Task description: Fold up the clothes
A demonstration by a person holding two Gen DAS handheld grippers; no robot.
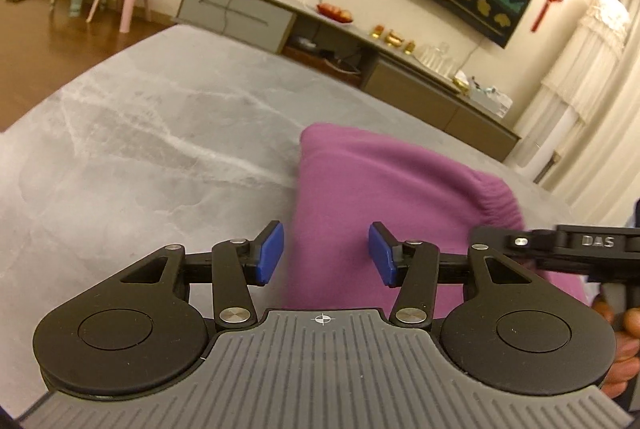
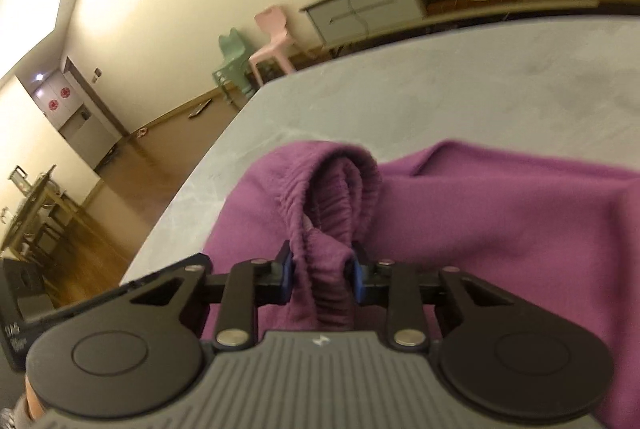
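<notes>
Purple trousers (image 2: 500, 229) on worktop (image 1: 140, 133) | right tool (image 2: 322, 275) clenched on waistband (image 2: 340, 197), likely lifting to fold | left tool (image 1: 326, 255) released, holding nothing

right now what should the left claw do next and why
Probably close in on the purple garment. The left claw stands open over its edge, holding nothing, while the right claw already pinches the ribbed waistband; a second grip would let the fold proceed.
</notes>
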